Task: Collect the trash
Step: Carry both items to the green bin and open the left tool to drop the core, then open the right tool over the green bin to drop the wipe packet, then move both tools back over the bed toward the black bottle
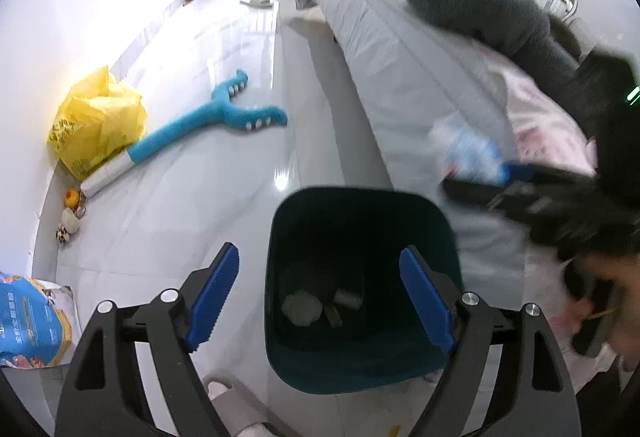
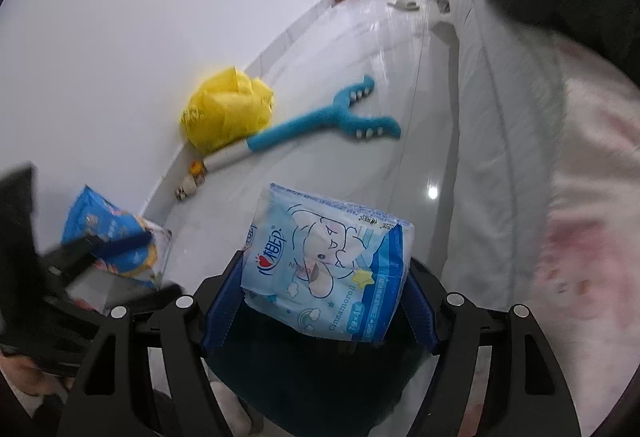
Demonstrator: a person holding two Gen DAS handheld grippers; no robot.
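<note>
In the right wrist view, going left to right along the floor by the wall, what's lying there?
Blue snack bag → small toys against the wall → yellow plastic bag → blue forked plush toy → bed edge.

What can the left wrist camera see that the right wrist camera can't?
Only the left view looks down into the dark bin, with scraps at its bottom, between empty, open fingers. Only the right view shows the cartoon print on the blue tissue pack clamped between the right gripper fingers, above the bin. Both share the yellow bag, the blue plush toy, the bed and the blue snack bag.
</note>
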